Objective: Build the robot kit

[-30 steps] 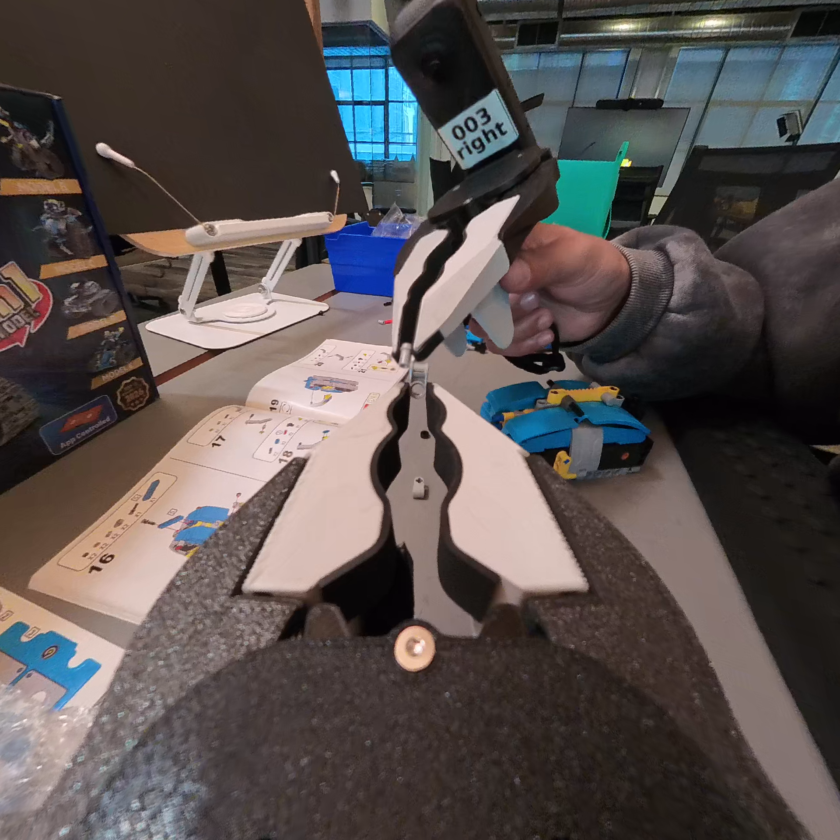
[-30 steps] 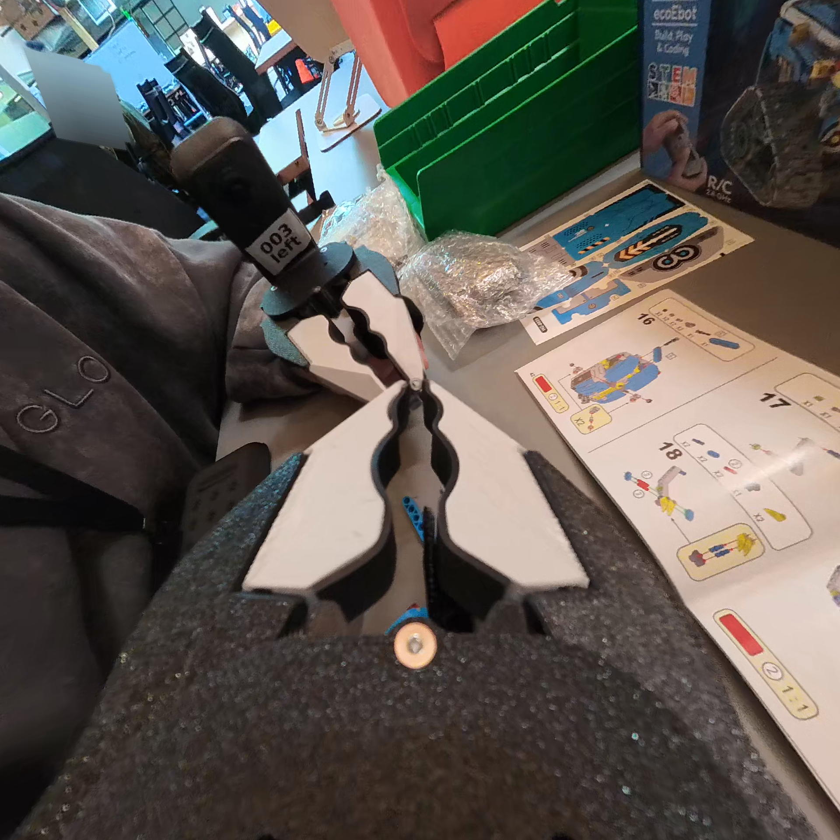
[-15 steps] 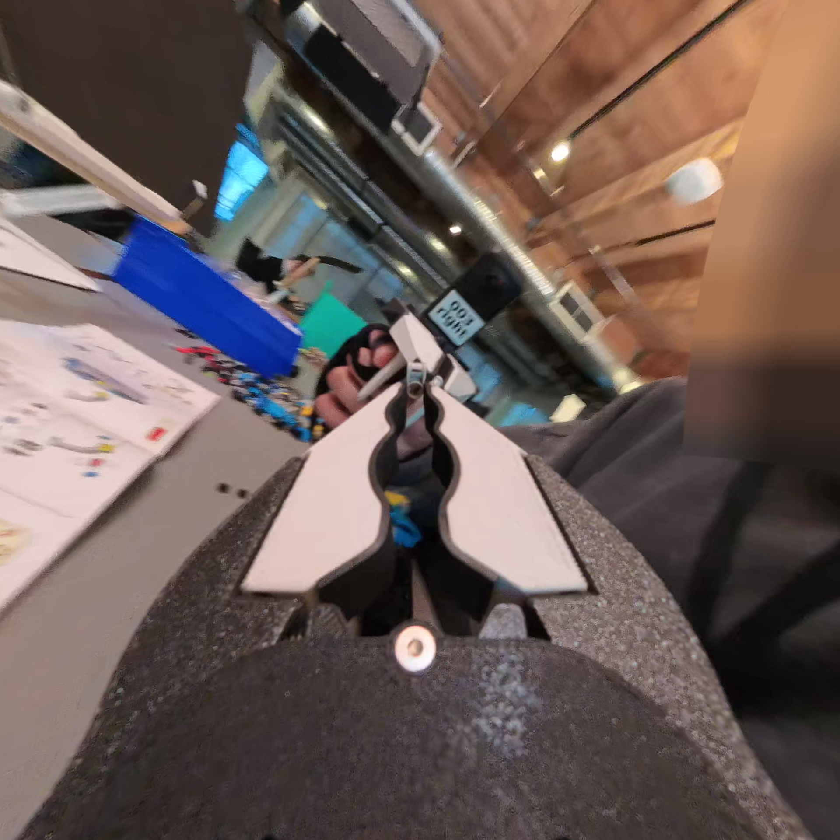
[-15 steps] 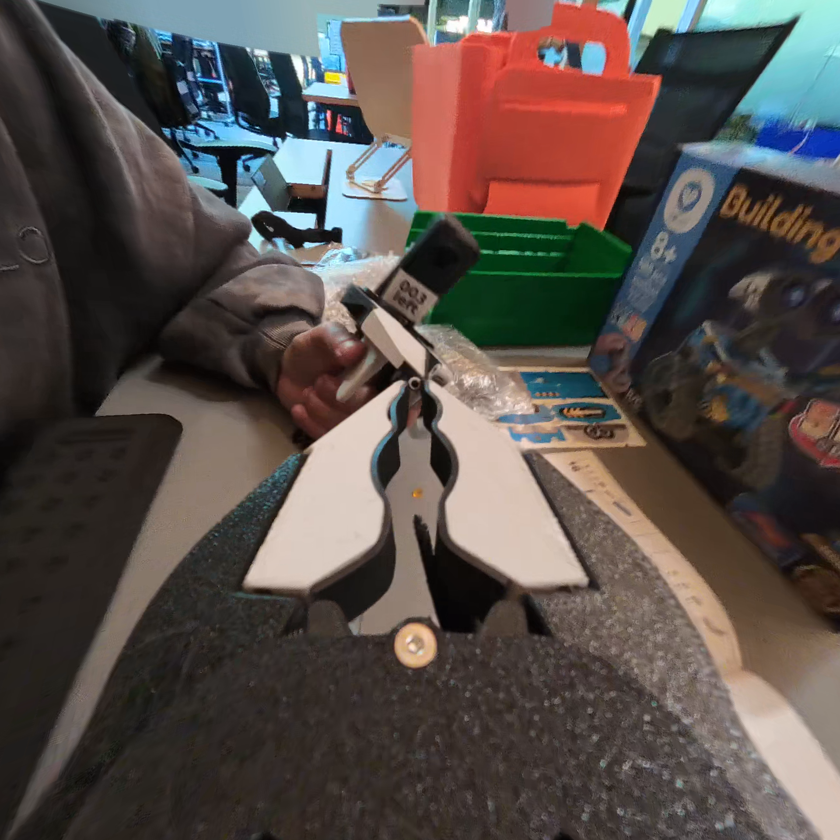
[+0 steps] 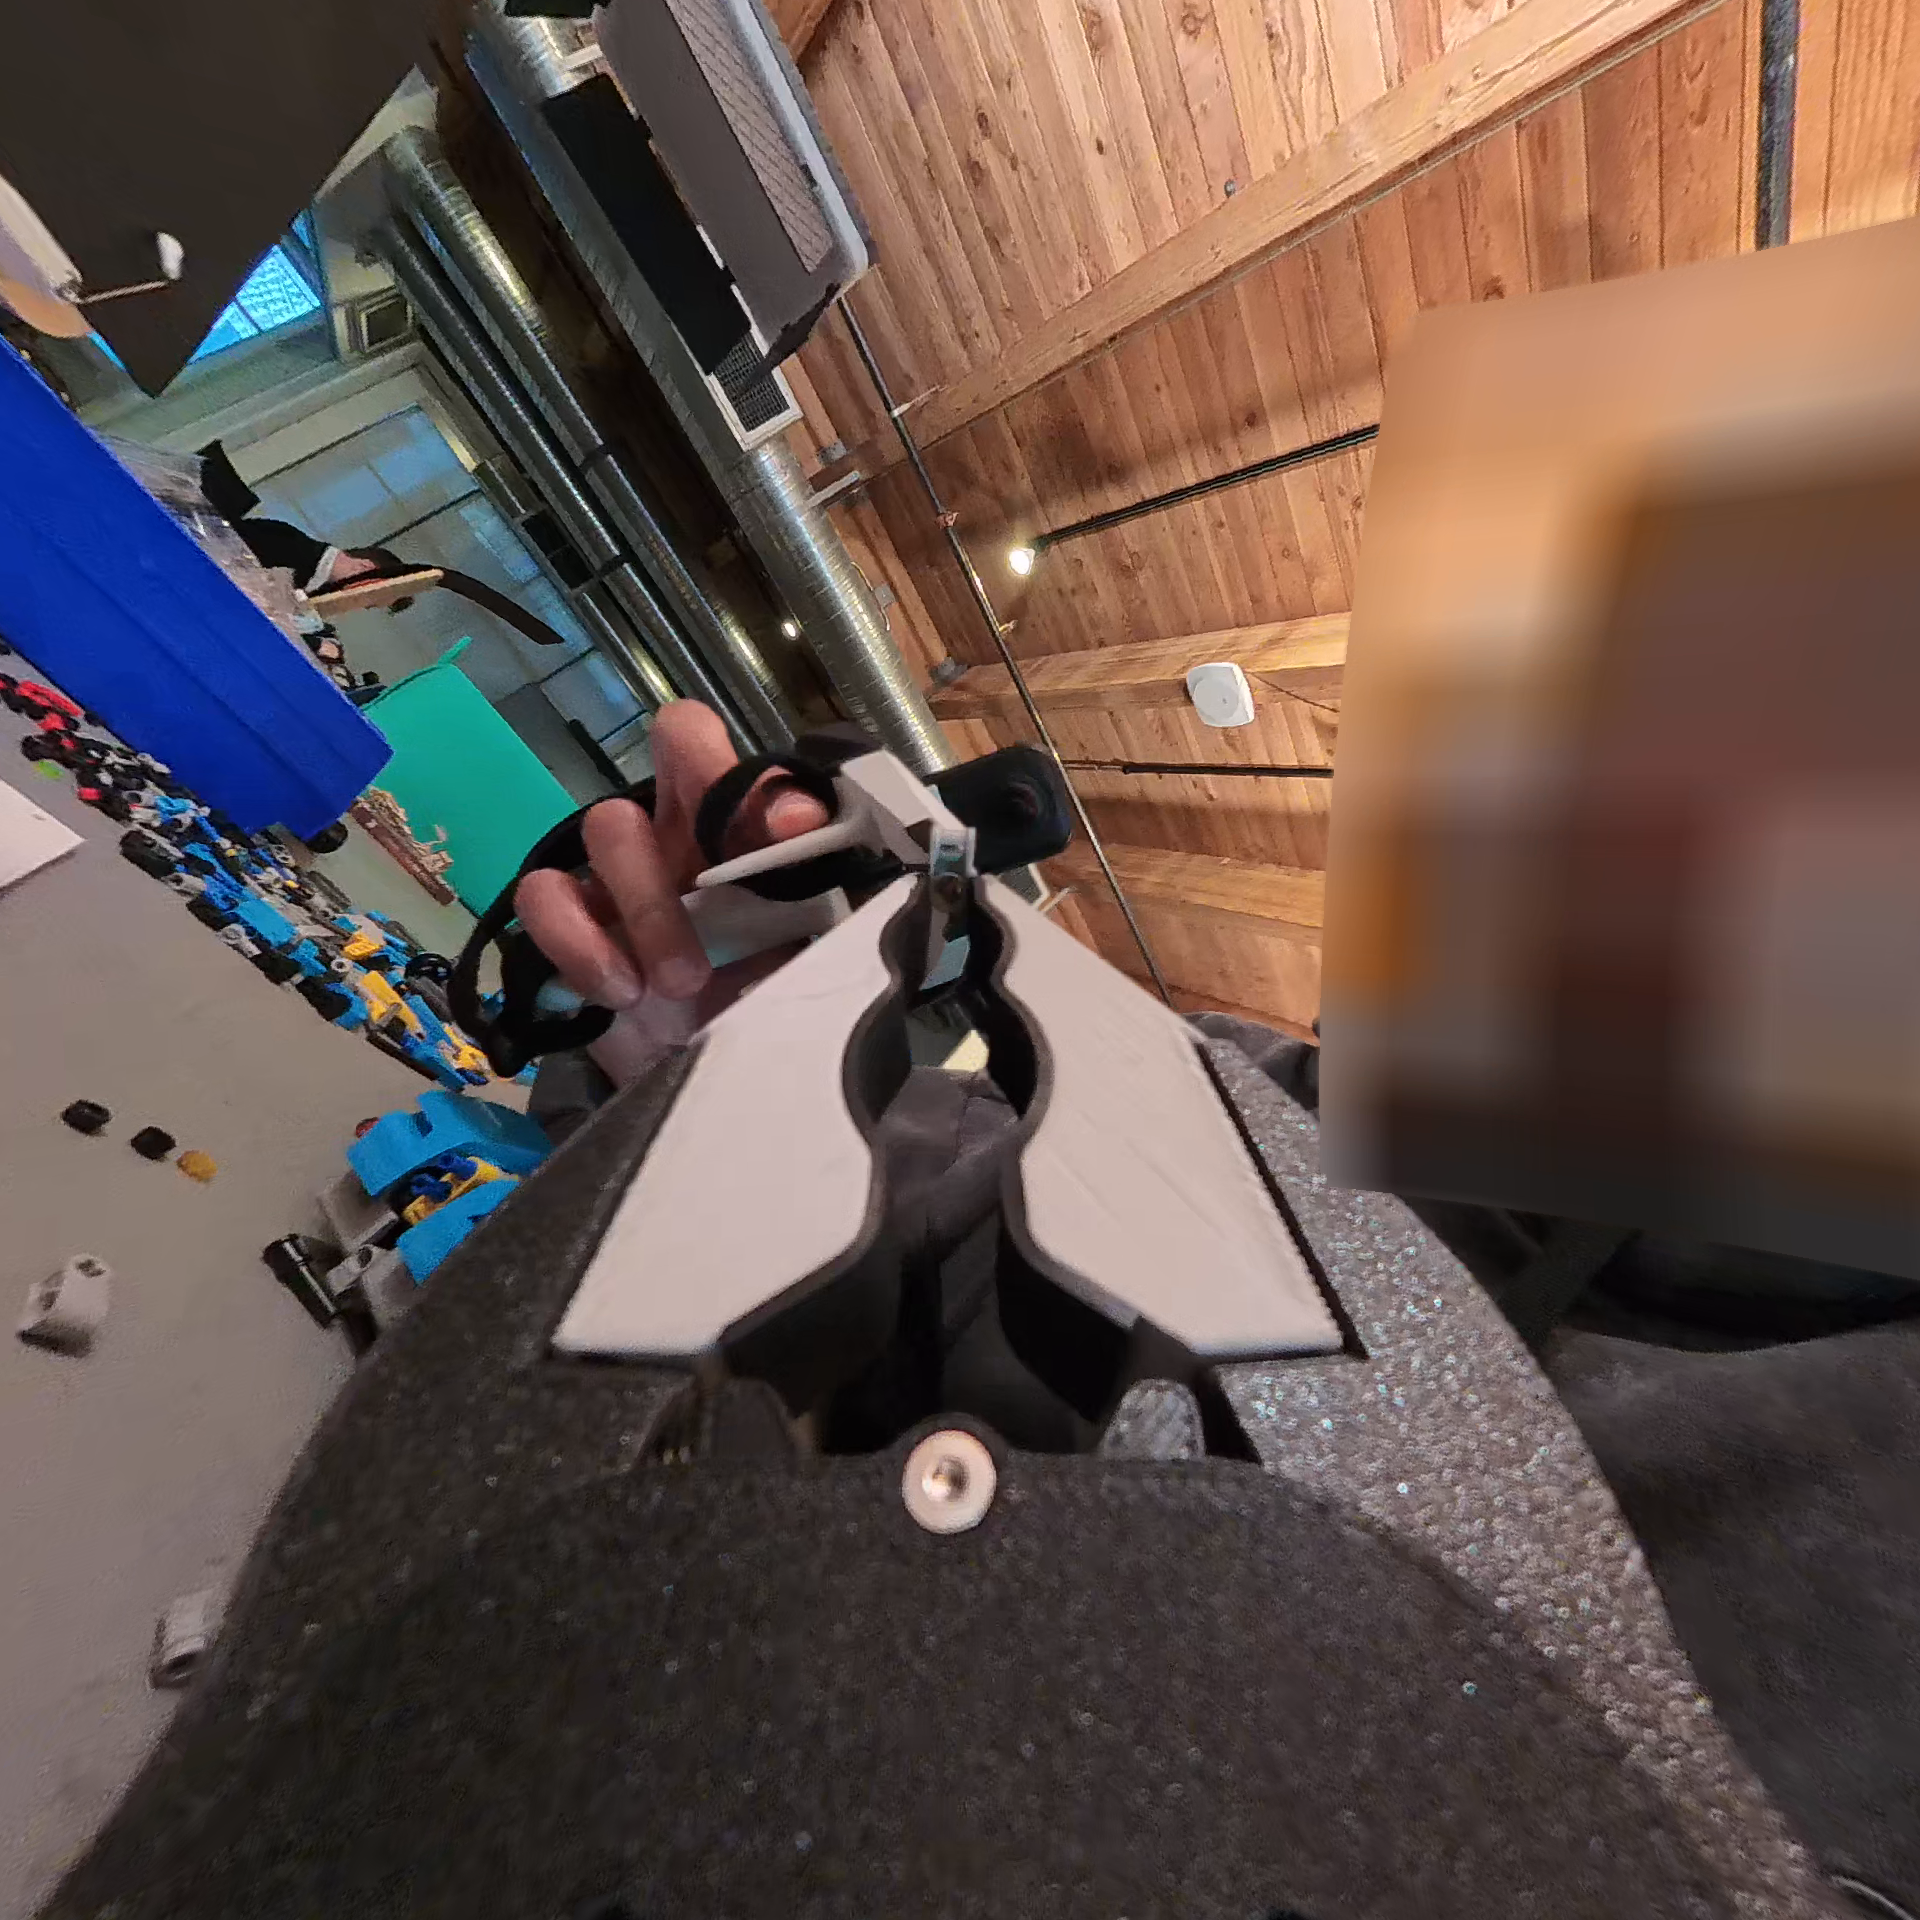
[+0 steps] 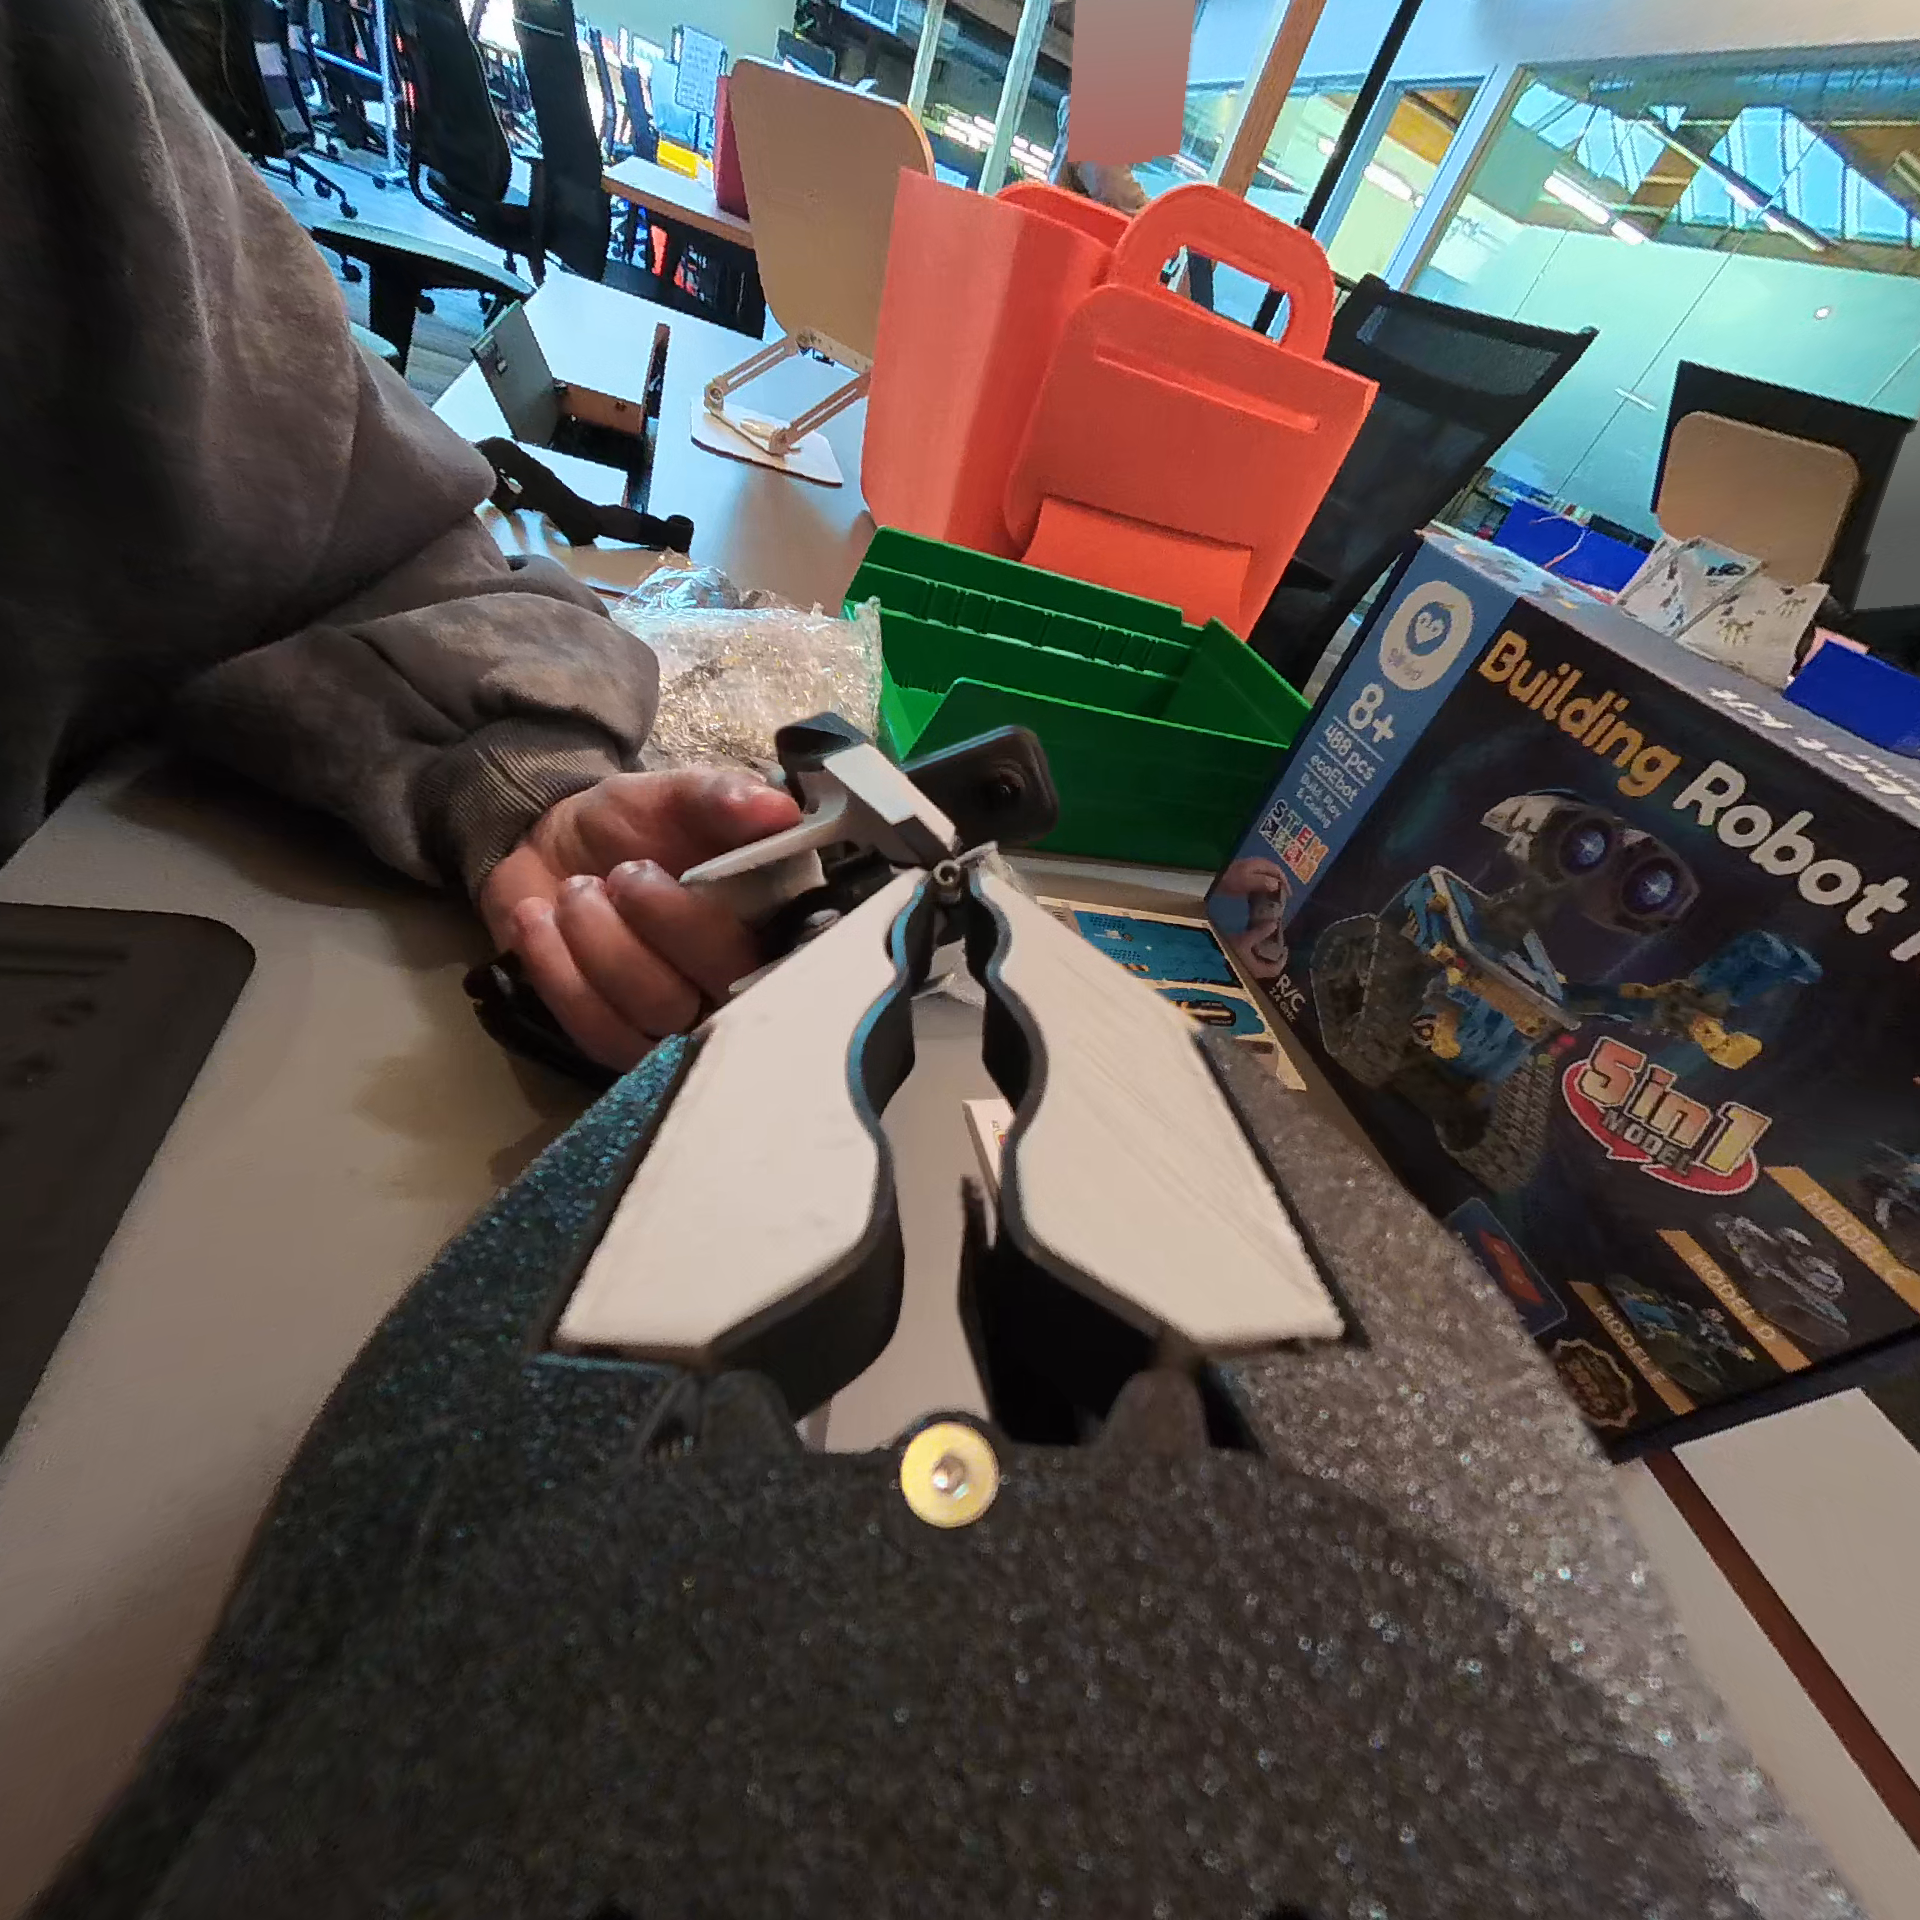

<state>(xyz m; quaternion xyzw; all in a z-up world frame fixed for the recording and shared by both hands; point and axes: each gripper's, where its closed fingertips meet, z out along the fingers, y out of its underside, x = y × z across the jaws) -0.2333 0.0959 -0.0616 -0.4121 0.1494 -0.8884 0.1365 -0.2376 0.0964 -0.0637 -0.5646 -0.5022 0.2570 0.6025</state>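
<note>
A grey table in an open office held a green bin, a toy box and loose bricks. Both grippers met tip to tip above it, left gripper and right gripper each pinching a small grey piece. A second earlier the left view faced the booklet; it had since tilted up toward the wooden ceiling.
</note>
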